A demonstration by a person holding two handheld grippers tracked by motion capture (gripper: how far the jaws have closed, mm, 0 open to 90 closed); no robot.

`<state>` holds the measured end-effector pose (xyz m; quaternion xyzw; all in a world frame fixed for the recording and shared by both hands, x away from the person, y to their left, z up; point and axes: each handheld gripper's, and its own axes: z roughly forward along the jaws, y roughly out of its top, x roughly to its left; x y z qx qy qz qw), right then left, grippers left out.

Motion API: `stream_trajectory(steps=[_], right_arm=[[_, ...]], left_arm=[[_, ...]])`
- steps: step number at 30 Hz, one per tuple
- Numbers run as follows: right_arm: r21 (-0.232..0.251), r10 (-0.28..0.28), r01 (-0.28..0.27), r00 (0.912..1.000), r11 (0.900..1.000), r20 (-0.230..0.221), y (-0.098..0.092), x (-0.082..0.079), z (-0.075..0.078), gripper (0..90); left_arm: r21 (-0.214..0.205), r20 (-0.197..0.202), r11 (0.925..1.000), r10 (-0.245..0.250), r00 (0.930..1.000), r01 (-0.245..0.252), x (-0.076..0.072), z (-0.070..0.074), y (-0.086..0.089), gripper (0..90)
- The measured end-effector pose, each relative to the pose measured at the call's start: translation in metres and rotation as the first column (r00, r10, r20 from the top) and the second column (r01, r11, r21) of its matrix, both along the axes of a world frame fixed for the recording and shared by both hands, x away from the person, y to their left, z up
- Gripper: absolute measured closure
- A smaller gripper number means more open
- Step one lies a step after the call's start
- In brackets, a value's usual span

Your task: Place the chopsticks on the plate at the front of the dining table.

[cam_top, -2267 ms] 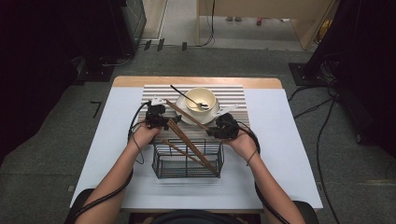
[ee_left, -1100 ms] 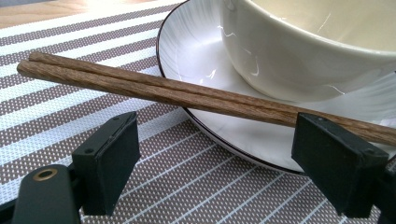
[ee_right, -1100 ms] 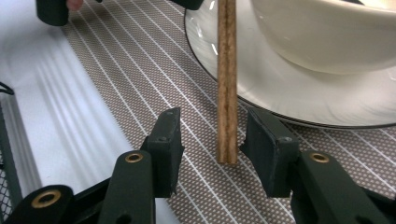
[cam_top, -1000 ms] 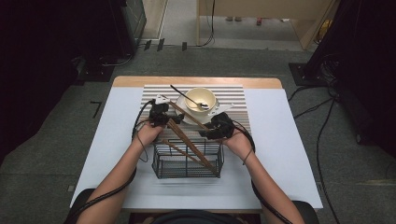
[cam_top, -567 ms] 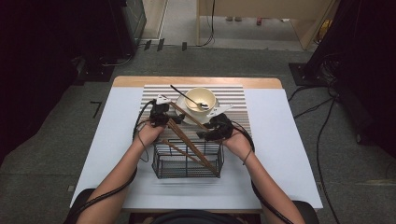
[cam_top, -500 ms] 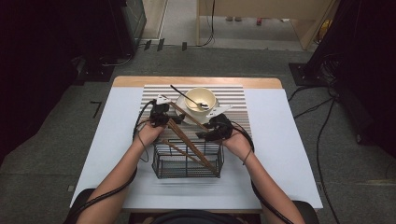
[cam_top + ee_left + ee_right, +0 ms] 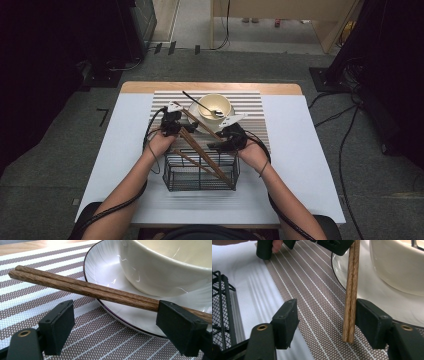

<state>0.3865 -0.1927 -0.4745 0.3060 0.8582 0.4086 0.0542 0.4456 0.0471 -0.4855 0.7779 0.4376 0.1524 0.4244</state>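
Observation:
A pair of brown wooden chopsticks (image 7: 199, 122) lies on the striped placemat (image 7: 255, 102), leaning over the rim of a white saucer (image 7: 196, 113). My left gripper (image 7: 181, 119) stands open at the far end of the pair. In the left gripper view the chopsticks (image 7: 82, 287) cross just beyond the wide-apart jaws of the left gripper (image 7: 117, 322). My right gripper (image 7: 216, 141) is open around the near end, its jaws having just been opening. In the right gripper view the chopsticks (image 7: 350, 295) stand between the jaws of the right gripper (image 7: 328, 320), close against the right pad (image 7: 369, 315) and far from the left one.
A cream bowl (image 7: 216, 104) holding a spoon (image 7: 200, 104) sits on the saucer. A black wire basket (image 7: 170, 175) stands near the front edge with more chopsticks (image 7: 207, 162) leaning out of it. The white table (image 7: 310, 165) lies bare to either side.
Since the earliest frame the right gripper has edged slightly left toward the chopsticks' end. Over the last second both hands keep still.

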Motion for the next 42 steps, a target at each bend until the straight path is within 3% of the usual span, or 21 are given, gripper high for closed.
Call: stream_trajectory(steps=[42], right_arm=[[0.026, 0.043, -0.043, 0.9991, 0.9987, 0.004, 0.013, -0.004, -0.002, 35.7]], left_arm=[[-0.001, 0.024, 1.0000, 0.005, 0.9997, -0.005, 0.001, 0.001, -0.002, 15.4]])
